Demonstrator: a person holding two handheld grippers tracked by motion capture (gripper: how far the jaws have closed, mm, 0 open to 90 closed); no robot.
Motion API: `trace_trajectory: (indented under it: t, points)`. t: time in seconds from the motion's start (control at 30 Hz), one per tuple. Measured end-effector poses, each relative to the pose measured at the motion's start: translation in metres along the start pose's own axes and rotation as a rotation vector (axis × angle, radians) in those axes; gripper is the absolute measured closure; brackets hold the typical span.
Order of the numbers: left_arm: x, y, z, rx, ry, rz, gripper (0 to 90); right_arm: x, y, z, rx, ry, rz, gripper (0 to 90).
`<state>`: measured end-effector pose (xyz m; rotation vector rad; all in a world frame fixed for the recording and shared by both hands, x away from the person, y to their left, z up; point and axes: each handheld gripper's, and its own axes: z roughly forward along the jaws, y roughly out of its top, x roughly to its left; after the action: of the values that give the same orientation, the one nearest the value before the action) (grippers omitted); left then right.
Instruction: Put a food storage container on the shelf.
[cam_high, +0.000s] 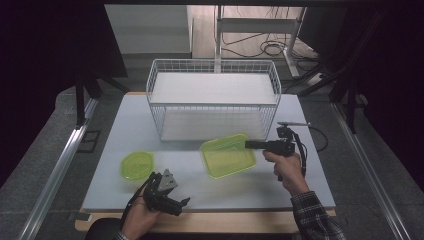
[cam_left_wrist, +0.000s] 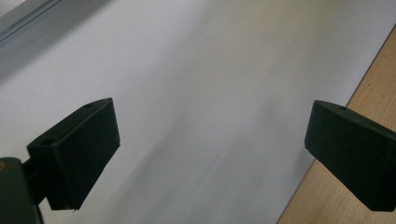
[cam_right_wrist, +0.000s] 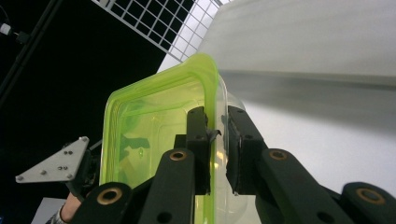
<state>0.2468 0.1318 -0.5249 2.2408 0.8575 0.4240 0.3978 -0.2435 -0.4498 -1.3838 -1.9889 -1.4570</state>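
Lime-green plastic sits between my right gripper's (cam_right_wrist: 215, 140) jaws: they are nearly closed on the rim of the rectangular container (cam_high: 227, 155), one jaw inside the wall and one outside, as my right gripper view shows. In the high view this container is just right of centre, in front of the white wire basket (cam_high: 212, 97), tilted, with my right gripper (cam_high: 248, 144) clamped on its right edge. The round green lid (cam_high: 136, 165) lies flat on the white table (cam_high: 300, 175) at the lower left of that frame, apart from the container. My left gripper (cam_high: 184, 202) rests near the bottom edge, just right of that lid (its jaws stand wide apart, with nothing between them but bare tabletop).
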Motion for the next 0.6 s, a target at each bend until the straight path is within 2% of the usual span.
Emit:
trace_trajectory:
  t: [0.6]
  points:
    - [-0.001,0.000,0.001,0.007,-0.004,0.001,3.1,0.031,0.031,-0.005,-0.053,0.006,-0.035,80.1]
